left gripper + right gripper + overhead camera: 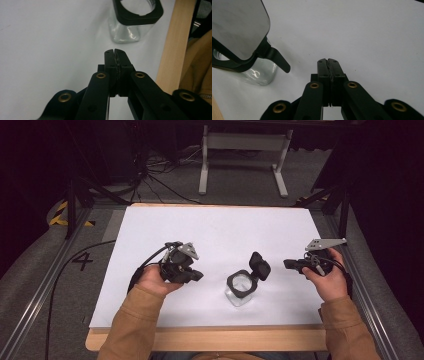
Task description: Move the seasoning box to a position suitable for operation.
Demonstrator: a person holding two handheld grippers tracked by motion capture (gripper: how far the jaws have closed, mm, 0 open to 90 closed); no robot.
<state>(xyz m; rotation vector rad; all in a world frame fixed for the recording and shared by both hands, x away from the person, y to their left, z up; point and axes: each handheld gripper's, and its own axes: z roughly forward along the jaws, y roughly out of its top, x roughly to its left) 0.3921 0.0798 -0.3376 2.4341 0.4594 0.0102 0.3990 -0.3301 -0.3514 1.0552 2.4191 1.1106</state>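
High view: clear jar (242, 290) sat lower centre on white table (215, 230), black lid (260, 265) flipped open; left gripper (196, 276) and right gripper (289, 264) flanked it, apart.
Left gripper view: jaws pressed together, empty; jar (130, 27) top centre.
Right gripper view: jaws closed, empty; jar (259, 72) left, lid (237, 27) upper left.

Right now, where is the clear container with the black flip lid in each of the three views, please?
High view: the container stands near the table's front edge, between the two grippers, lid open.
Left gripper view: top right, beyond the shut jaws.
Right gripper view: far left, its raised lid in the upper left corner.
Shared landmark: the white table surface.
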